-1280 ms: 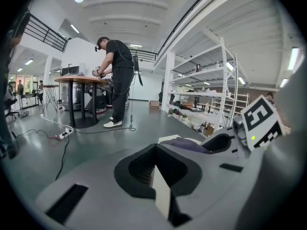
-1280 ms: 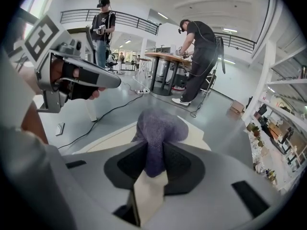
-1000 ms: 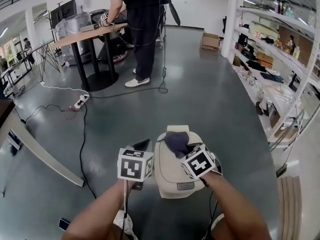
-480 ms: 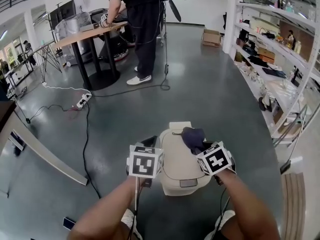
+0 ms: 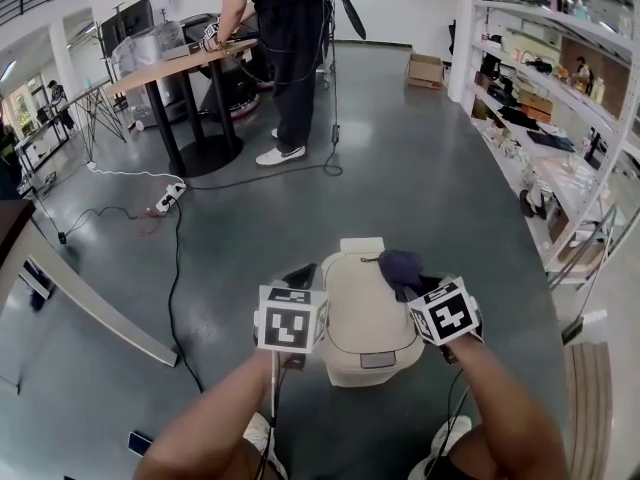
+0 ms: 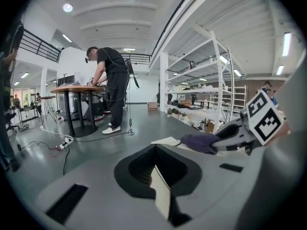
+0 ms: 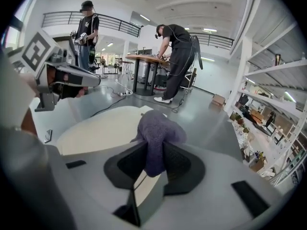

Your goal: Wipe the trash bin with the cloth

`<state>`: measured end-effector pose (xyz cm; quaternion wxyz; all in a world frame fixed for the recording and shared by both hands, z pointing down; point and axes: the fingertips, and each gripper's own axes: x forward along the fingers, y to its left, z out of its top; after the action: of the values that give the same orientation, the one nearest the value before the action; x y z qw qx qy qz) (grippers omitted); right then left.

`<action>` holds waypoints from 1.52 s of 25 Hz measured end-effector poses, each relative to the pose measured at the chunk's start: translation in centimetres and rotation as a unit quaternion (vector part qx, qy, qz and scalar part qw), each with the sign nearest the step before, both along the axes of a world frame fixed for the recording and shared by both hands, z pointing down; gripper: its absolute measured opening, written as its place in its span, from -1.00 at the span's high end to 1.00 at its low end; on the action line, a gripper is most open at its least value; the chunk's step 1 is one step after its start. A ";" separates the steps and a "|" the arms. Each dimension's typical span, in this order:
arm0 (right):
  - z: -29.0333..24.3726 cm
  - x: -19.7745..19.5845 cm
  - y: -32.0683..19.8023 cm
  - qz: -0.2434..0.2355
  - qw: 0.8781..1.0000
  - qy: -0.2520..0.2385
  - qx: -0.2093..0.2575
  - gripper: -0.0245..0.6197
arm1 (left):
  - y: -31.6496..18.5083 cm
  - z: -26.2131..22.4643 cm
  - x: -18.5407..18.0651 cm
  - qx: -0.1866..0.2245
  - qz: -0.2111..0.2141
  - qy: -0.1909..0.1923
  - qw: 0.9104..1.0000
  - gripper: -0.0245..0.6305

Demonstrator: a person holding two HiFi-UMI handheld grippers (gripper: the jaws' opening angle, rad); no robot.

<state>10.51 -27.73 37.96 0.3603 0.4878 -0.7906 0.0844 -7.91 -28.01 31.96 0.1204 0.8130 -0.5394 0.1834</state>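
Observation:
A cream trash bin (image 5: pixel 362 318) with a closed lid stands on the grey floor just ahead of me. My right gripper (image 5: pixel 412 286) is shut on a purple cloth (image 5: pixel 400 266), which rests on the lid's far right edge. In the right gripper view the cloth (image 7: pixel 156 131) bulges out between the jaws of that gripper (image 7: pixel 152 162), over the bin's lid (image 7: pixel 103 128). My left gripper (image 5: pixel 298 276) hovers at the bin's left side, jaws together with nothing in them. The left gripper view shows its own jaws (image 6: pixel 156 164), plus the cloth (image 6: pixel 199 142) and the right gripper (image 6: pixel 235 135).
A person (image 5: pixel 290 48) stands at a round table (image 5: pixel 180 63) at the back. Cables and a power strip (image 5: pixel 165 200) lie on the floor to the left, beside a long pale board (image 5: pixel 90 308). Shelving (image 5: pixel 560 118) lines the right side. A cardboard box (image 5: pixel 425 68) sits far back.
My right gripper has dragged the cloth from the middle of the lid over to its far right edge. The left gripper has stayed beside the bin.

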 end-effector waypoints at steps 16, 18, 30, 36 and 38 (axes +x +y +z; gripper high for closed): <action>-3.1 -13.7 8.5 -0.126 0.991 -0.018 0.031 0.64 | 2.9 -2.3 -4.6 0.019 -0.014 0.010 1.000 0.93; -2.3 -14.3 8.8 -0.132 0.991 -0.005 0.022 0.64 | 3.3 -2.3 -5.3 0.014 -0.018 0.019 1.000 0.93; 1.0 -16.6 9.0 -0.147 0.988 0.055 -0.012 0.64 | 4.5 -1.2 -7.2 0.006 -0.021 0.000 1.000 0.93; 1.0 -15.9 8.8 -0.138 0.989 0.056 -0.009 0.64 | 4.6 -0.9 -6.7 0.000 -0.010 0.000 1.000 0.93; 0.8 -15.5 8.7 -0.131 0.990 0.049 -0.009 0.64 | 4.8 -0.7 -6.4 -0.003 -0.005 0.001 1.000 0.93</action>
<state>-4.98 -18.99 38.76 0.4107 0.3806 -0.8283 0.0193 -14.33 -23.23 31.21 0.1241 0.8099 -0.5431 0.1838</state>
